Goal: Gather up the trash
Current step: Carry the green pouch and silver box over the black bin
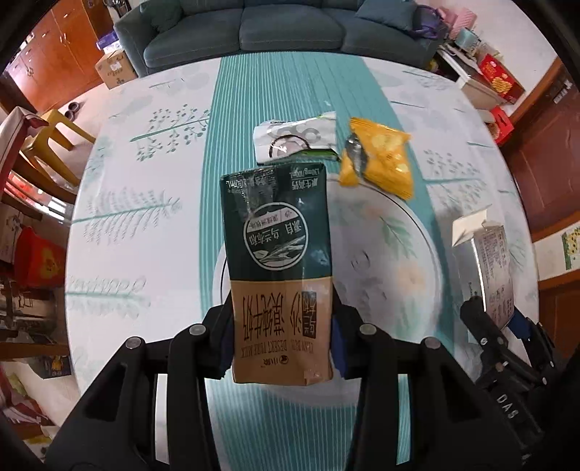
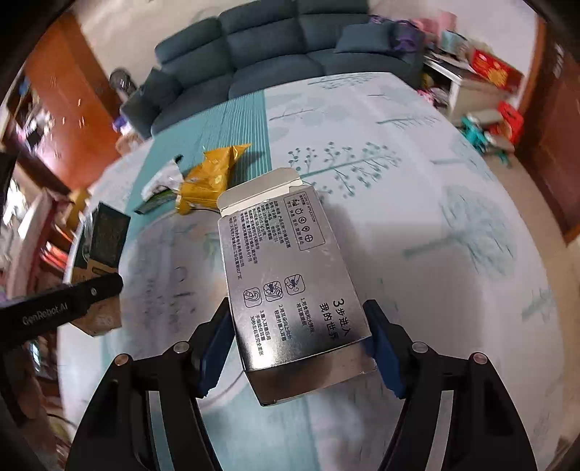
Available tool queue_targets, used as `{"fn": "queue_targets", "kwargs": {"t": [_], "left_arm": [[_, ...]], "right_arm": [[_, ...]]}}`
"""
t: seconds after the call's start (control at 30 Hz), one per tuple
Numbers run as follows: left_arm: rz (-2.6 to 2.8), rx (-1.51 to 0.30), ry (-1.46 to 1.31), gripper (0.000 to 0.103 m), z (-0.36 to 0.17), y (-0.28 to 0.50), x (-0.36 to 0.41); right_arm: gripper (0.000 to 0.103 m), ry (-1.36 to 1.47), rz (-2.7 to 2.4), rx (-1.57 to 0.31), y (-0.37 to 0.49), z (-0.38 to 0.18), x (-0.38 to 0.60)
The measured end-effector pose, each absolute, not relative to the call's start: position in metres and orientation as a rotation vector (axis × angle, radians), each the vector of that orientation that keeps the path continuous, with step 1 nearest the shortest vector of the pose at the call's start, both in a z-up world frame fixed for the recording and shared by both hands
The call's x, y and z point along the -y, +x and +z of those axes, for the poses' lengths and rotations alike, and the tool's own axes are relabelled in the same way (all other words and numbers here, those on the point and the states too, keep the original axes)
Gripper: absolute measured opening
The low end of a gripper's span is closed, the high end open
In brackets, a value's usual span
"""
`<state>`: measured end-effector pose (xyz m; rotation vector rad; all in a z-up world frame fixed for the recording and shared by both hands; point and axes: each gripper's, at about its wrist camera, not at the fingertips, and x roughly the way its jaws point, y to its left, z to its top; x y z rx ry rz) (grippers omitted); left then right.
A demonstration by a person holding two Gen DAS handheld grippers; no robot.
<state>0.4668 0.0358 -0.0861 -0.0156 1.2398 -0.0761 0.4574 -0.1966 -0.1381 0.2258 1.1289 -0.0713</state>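
My left gripper (image 1: pixel 281 337) is shut on a green and tan milk carton (image 1: pixel 277 261) and holds it above the table. My right gripper (image 2: pixel 299 344) is shut on a silver cardboard box (image 2: pixel 286 275) with an open flap, also lifted; the box shows at the right of the left wrist view (image 1: pixel 485 268). A yellow snack wrapper (image 1: pixel 380 159) and a white torn wrapper (image 1: pixel 293 139) lie side by side on the teal runner beyond the carton. Both show in the right wrist view, the yellow wrapper (image 2: pixel 210 174) and the white wrapper (image 2: pixel 161 181), far left of the box.
The round table (image 1: pixel 145 224) has a leaf-print cloth and a glass turntable (image 1: pixel 406 253) at its middle. A blue sofa (image 1: pixel 282 32) stands behind it. Cardboard and red boxes sit on the floor and shelves around.
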Motion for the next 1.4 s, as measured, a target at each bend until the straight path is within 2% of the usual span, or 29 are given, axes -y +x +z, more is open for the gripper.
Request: {"fn": "queue_targets", "kwargs": {"t": [0.3,0.67,0.83,1.1,1.4], "left_arm": [[-0.149,-1.186,-0.004,0.038,-0.017,0.357,-0.041],[-0.275,-1.078,0.023,0.038,0.061,0.21,-0.001],[-0.311,-1.026,0.018,0.038,0.081,0.147,0.017],[-0.29,-1.055,-0.021,0.038,0.07,0.047,0.026],[-0.252,-1.211,0.01,0.038,0.019,-0.005,0.028]], "right_arm": [[0.07,0.427,-0.048,-0.992,0.345,-0.061,0.205],[0.07,0.428,-0.003,-0.846,0.18,0.041,0.224],[0.07,0.419,0.011,-0.81,0.114,0.066,0.238],[0.07,0.37,0.088,-0.872,0.018,0.067,0.24],[0.07,0.407,0.156,-1.028,-0.044,0.008,0.226]]}}
